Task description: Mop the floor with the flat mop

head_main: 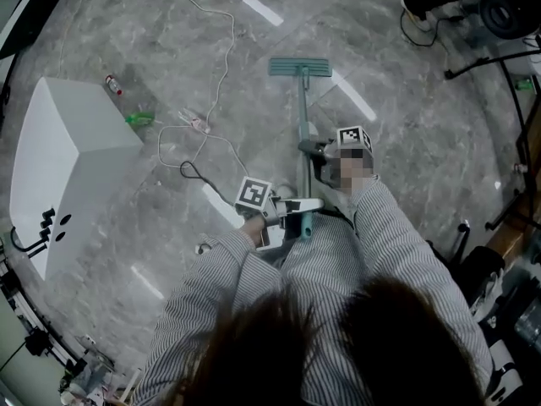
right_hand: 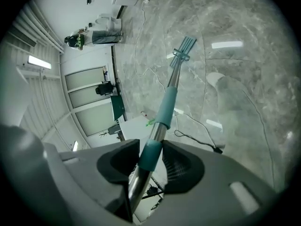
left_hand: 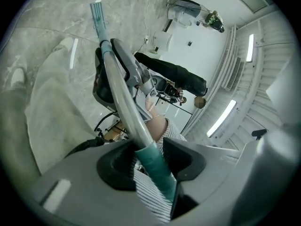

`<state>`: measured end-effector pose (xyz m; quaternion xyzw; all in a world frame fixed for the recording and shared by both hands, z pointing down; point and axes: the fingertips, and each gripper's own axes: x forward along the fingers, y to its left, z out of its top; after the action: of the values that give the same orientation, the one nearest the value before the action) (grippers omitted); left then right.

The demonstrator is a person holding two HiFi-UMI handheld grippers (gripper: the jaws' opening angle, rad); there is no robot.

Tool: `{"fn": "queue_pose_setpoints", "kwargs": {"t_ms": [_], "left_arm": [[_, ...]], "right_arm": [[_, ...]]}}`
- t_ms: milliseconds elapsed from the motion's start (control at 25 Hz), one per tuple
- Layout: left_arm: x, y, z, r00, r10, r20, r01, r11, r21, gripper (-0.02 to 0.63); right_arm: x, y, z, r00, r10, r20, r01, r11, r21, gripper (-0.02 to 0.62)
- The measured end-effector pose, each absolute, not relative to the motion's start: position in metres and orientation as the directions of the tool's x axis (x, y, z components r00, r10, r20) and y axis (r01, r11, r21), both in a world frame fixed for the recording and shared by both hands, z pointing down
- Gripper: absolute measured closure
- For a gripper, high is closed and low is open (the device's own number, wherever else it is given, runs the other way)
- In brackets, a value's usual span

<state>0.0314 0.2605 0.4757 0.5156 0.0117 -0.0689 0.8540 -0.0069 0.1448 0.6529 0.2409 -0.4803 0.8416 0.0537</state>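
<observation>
A flat mop with a teal head point(head_main: 300, 67) rests on the grey marble floor ahead of me, its pole point(head_main: 303, 134) running back toward my body. My right gripper point(head_main: 325, 152) is shut on the mop pole about halfway up; in the right gripper view the jaws clamp a teal sleeve of the pole point(right_hand: 151, 155) and the mop head point(right_hand: 183, 48) shows far off. My left gripper point(head_main: 292, 210) is shut on the teal grip at the pole's near end point(left_hand: 155, 166), close to my striped sleeves.
A white box-like cabinet point(head_main: 63, 159) stands at the left. A thin white cable point(head_main: 221, 66) and a black cable point(head_main: 190, 169) trail over the floor left of the mop, with a small bottle point(head_main: 112, 84) and green scrap point(head_main: 139, 118). Black stands and gear point(head_main: 507, 11) crowd the right.
</observation>
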Motion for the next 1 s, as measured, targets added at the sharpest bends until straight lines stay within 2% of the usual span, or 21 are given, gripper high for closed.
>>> {"fn": "queue_pose_setpoints", "kwargs": {"t_ms": [320,560,760,1000], "left_arm": [[0.048,0.146,0.484,0.987,-0.138,-0.086,0.140,0.445,0.884,0.434],[0.068,0.017,0.494,0.973,-0.216,-0.086,0.175,0.439,0.881,0.434],[0.065,-0.088,0.503,0.962,-0.263,-0.077,0.190,0.436,0.880,0.436],[0.062,-0.184,0.509,0.945,-0.325,-0.041,0.185,0.425,0.886,0.436]], "right_arm": [[0.009,0.031,0.658,-0.875,-0.161,0.456,-0.305,-0.547,-0.780,0.443],[0.033,-0.097,0.669,-0.867,-0.203,0.454,-0.270,-0.574,-0.773,0.443],[0.035,-0.201,0.675,-0.863,-0.183,0.471,-0.328,-0.507,-0.797,0.446],[0.039,-0.299,0.681,-0.858,-0.227,0.461,-0.296,-0.514,-0.805,0.446]]}}
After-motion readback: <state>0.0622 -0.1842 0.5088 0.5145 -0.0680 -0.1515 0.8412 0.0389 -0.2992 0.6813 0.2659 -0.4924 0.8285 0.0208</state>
